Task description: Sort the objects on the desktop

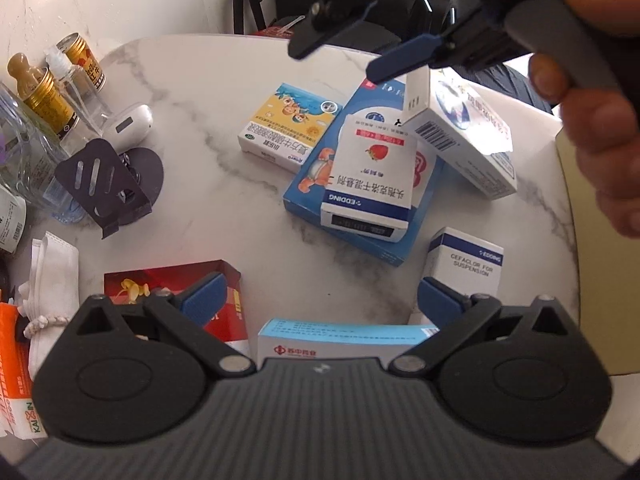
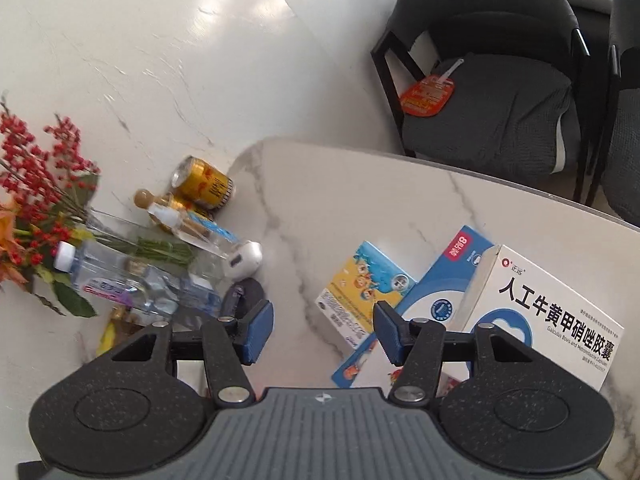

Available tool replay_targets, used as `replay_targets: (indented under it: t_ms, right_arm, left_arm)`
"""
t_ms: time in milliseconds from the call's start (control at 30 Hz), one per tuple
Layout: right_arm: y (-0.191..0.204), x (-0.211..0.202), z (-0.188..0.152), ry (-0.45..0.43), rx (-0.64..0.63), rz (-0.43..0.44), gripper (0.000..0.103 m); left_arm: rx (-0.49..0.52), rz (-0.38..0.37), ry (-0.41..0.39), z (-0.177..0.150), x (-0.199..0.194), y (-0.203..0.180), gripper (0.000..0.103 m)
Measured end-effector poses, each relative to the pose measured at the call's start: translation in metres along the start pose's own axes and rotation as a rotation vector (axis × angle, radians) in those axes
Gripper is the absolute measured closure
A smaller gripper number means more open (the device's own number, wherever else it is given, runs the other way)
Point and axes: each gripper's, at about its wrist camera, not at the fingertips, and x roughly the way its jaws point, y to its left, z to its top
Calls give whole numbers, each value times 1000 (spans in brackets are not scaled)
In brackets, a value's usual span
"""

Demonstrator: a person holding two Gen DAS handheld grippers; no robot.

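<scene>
Medicine boxes lie on a white marble table [image 1: 208, 80]. A white strawberry box [image 1: 368, 184] rests on a large blue box [image 1: 308, 200], and a white barcode box [image 1: 460, 136] leans on that. Around them are a yellow cartoon box [image 1: 288, 124], a Cefaclor box [image 1: 468, 264], a red box [image 1: 168, 280] and a light blue box [image 1: 344, 340]. My left gripper [image 1: 320, 300] hangs open above the light blue box. My right gripper [image 2: 324, 332] is open and empty, over bare table left of the yellow box [image 2: 360, 288]. It hovers above the pile as the right gripper [image 1: 340, 62].
Gold cans [image 1: 44, 96], clear bottles [image 2: 132, 280], a white device [image 1: 128, 122] and a black stand [image 1: 104, 184] crowd the left edge. Red-berry flowers [image 2: 44, 160] stand there too. A tissue pack [image 1: 16, 360] and folded cloth [image 1: 56, 280] lie near left. Dark chairs [image 2: 492, 92] stand beyond the table.
</scene>
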Motion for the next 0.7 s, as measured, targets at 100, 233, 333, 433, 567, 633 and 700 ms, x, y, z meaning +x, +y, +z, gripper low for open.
replay_targets:
  t_ms: [100,233,333,433,567,633,700]
  right_arm:
    - [-10,4,-3,-1,7,-109,44]
    - [-42,-16,-13,-4,92,-212,48]
    - [-67,-31,-21,-15,154,-286,47]
    - [-81,-34,-24,-18,186,-241,46]
    - [-62,-10,-8,-5,84,-117,44]
    - [-55,10,-6,37,60,-82,43]
    - [-45,29,-10,88,25,-101,43]
  left_arm:
    - [-7,-8,2,0,3,6,0]
    - [-8,-14,4,4,12,7,0]
    - [-3,-21,-2,11,18,3,0]
    - [18,-26,-12,18,21,-3,0]
    - [48,1,-10,19,21,-7,0]
    - [56,3,-6,16,18,-5,0]
    - [60,4,-2,11,14,-2,0]
